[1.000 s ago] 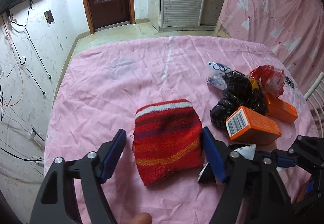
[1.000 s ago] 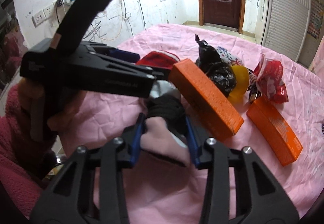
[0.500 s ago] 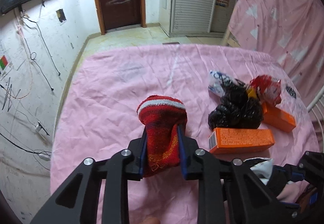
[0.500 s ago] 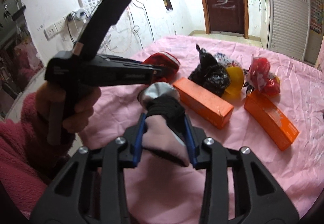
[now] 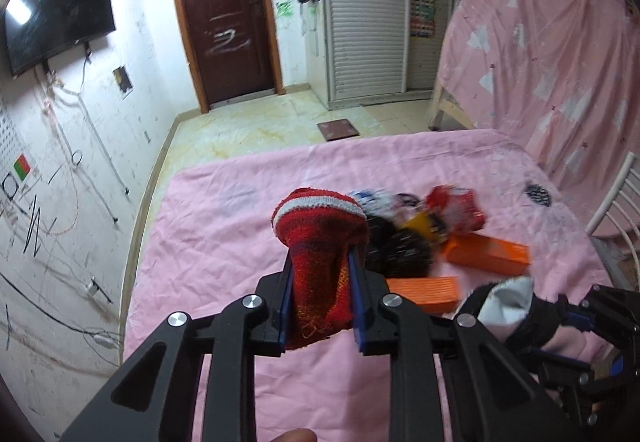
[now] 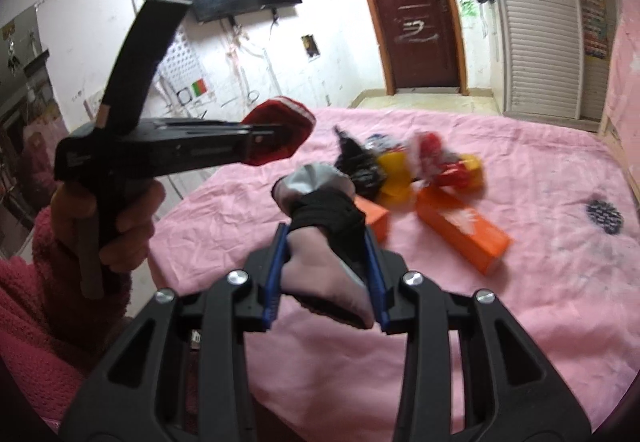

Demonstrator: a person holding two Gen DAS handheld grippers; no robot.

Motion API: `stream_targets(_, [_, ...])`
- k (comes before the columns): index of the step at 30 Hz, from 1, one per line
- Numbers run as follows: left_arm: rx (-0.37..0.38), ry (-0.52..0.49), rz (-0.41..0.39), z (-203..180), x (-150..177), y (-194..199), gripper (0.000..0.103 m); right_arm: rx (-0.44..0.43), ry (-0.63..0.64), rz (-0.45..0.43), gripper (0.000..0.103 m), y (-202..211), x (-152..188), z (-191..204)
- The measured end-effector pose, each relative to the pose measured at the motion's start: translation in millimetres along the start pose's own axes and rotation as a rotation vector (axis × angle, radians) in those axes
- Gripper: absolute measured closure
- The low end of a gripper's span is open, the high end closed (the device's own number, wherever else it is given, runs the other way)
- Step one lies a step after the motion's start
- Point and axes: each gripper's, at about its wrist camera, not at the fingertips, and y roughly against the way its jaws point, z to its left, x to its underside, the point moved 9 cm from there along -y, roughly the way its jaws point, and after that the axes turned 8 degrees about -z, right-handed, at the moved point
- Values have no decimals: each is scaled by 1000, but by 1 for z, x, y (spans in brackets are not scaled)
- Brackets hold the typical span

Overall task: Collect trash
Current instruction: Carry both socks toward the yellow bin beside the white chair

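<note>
My left gripper (image 5: 320,274) is shut on a red striped sock (image 5: 320,242) and holds it well above the pink table (image 5: 224,226). It also shows in the right wrist view (image 6: 276,140). My right gripper (image 6: 326,258) is shut on a grey, black and pink sock (image 6: 324,210), also lifted, and appears at the lower right of the left wrist view (image 5: 516,306). A trash pile lies on the cloth: two orange boxes (image 5: 486,254) (image 5: 424,290), a black bag (image 5: 400,250), a red wrapper (image 5: 456,206) and a yellow piece (image 6: 394,172).
The table is covered by a pink cloth (image 6: 520,322). A white chair (image 5: 620,210) stands at its right. A dark door (image 5: 228,18), a wall television (image 5: 60,10) and a pink curtain (image 5: 560,62) are behind.
My left gripper closed on the red sock and lifted it off the cloth. My right gripper rose with its sock. Both moved up and back from the trash pile.
</note>
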Motion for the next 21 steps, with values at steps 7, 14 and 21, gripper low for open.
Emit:
stream_targets(7, [60, -42, -20, -51, -15, 8, 87, 85, -50, -90, 69, 46, -14, -45])
stream_targets(14, [117, -83, -28, -101, -27, 12, 87, 177, -81, -165, 69, 85, -28, -85])
stream_targets(21, [192, -125, -26, -155, -36, 11, 87, 292, -137, -241, 69, 130, -33, -131])
